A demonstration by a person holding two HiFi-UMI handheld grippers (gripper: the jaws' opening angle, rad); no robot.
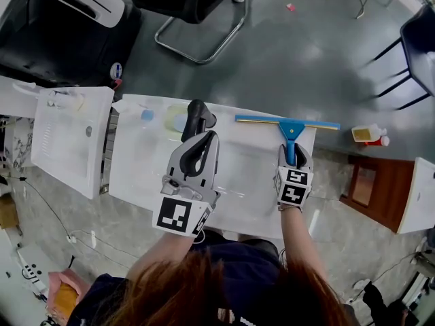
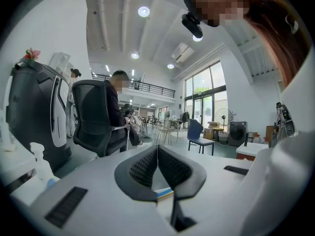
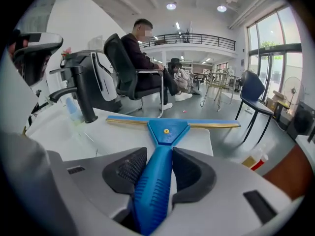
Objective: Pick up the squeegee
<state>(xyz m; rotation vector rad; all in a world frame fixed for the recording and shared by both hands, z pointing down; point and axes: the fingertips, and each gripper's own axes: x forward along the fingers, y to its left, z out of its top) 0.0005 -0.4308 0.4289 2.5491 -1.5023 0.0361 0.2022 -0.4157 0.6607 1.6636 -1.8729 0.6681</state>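
Note:
A blue squeegee (image 1: 286, 122) lies on the white table (image 1: 245, 175), its long blade along the far edge and its handle pointing toward me. My right gripper (image 1: 292, 153) reaches down over that handle. In the right gripper view the ribbed blue handle of the squeegee (image 3: 166, 130) runs between the two black pads, which sit against its sides; the right gripper (image 3: 160, 167) is shut on it. My left gripper (image 1: 206, 137) hovers over the table's middle, well left of the squeegee. Seen from its own camera, the left gripper (image 2: 157, 149) is shut, tips touching, with nothing held.
A black faucet-like post (image 1: 197, 116) stands just beyond the left gripper, with a small blue-capped bottle (image 1: 147, 115) to its left. A second white table (image 1: 71, 141) is further left. A yellow bottle (image 1: 369, 134) and a brown stool (image 1: 370, 185) sit right of the table. An office chair (image 1: 197, 5) stands behind.

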